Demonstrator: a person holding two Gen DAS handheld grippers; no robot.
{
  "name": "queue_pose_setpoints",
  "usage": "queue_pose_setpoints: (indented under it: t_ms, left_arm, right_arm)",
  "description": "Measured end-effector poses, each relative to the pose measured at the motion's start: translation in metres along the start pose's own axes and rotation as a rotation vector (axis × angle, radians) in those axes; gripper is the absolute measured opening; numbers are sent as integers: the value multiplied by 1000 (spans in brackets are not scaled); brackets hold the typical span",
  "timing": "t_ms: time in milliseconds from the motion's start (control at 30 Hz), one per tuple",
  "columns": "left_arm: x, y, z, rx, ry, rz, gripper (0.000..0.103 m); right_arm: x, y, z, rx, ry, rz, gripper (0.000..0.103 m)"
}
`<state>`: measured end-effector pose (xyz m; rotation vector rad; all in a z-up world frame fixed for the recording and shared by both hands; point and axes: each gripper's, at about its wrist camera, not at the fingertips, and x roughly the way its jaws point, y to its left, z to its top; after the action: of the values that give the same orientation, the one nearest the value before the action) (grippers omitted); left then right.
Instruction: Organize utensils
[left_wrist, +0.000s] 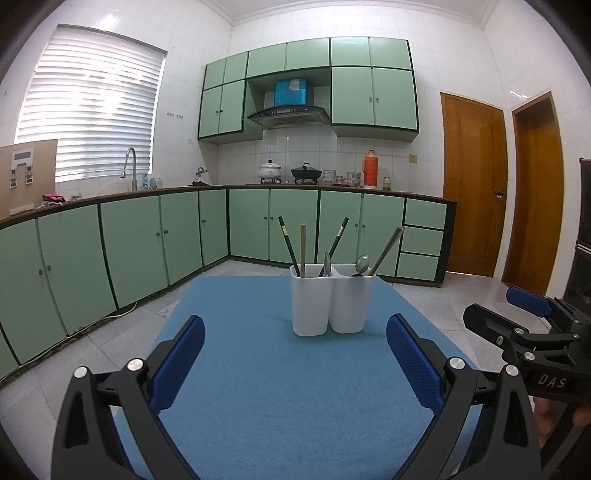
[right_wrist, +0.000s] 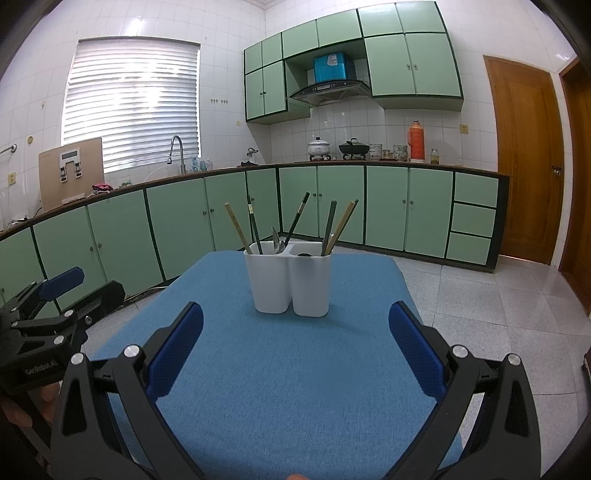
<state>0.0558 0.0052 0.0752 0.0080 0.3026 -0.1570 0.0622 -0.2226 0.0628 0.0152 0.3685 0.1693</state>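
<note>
A white two-compartment utensil holder stands on the blue table mat. Dark and tan chopsticks and metal spoons stick up out of both compartments. My left gripper is open above the mat, short of the holder, with nothing between its blue pads. My right gripper is also open and empty, likewise short of the holder. Each gripper shows at the edge of the other's view, the right gripper and the left gripper.
Green kitchen cabinets and a countertop run behind the table, with pots, a red flask and a sink tap. Wooden doors stand at the right. Tiled floor surrounds the table.
</note>
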Motion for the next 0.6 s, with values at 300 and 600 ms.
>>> queue_pose_setpoints:
  t_ms: [300, 600]
  left_arm:
    - [0, -1, -1, -8, 0, 6, 97]
    - [0, -1, -1, -8, 0, 5, 97]
  right_arm:
    - [0, -2, -1, 4, 0, -4, 98]
    - [0, -2, -2, 3, 0, -5, 98]
